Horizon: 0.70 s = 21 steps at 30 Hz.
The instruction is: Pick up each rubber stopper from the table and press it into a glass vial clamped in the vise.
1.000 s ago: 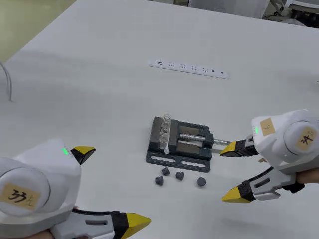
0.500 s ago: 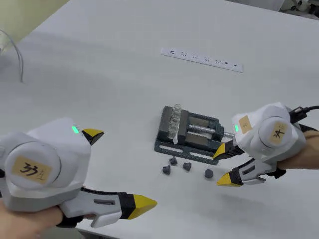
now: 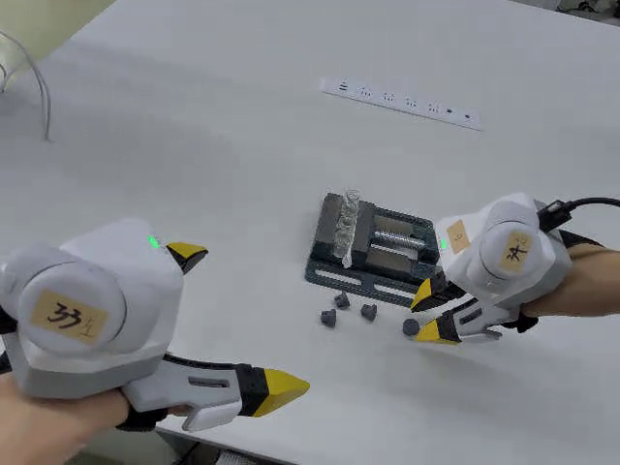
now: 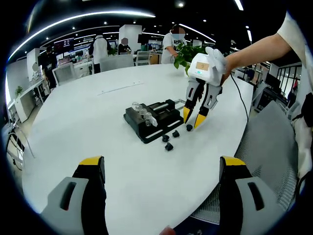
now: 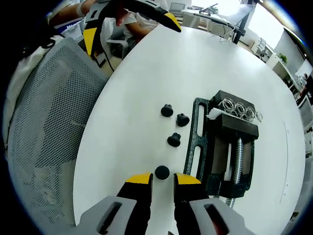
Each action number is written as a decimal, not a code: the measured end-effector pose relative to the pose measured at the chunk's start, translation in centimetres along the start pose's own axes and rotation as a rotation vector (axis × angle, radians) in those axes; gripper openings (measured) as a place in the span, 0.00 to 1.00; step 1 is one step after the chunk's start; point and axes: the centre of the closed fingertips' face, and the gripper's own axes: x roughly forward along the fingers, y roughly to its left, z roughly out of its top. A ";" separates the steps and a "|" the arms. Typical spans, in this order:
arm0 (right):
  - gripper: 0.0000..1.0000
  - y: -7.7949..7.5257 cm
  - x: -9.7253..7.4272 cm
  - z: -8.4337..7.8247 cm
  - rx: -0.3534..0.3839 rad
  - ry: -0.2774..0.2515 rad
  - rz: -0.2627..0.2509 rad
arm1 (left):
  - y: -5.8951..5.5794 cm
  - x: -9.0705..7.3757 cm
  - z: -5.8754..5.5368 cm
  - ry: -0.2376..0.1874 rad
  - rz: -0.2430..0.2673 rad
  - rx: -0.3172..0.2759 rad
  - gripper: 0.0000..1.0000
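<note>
The vise (image 3: 383, 260) stands mid-bench (image 3: 194, 145), with a row of vials (image 3: 347, 225) upright in it at its left end. A power strip (image 3: 402, 102) lies well behind it, towards the far edge. Three stoppers (image 3: 342, 302) lie clustered on the bench just before the vise. A fourth stopper (image 3: 411, 327) lies apart to their right, just ahead of the tips of the right gripper (image 3: 423, 318), which hangs beside the vise's near right corner. The left gripper (image 3: 240, 320) is at the near left, well apart from the vise. In the right gripper view a chair (image 5: 44, 122) stands at the bench's near edge.
</note>
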 end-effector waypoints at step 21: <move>0.08 0.3 0.2 0.1 -0.042 0.029 0.021 | 0.1 0.0 -0.3 0.001 -0.007 -0.015 0.95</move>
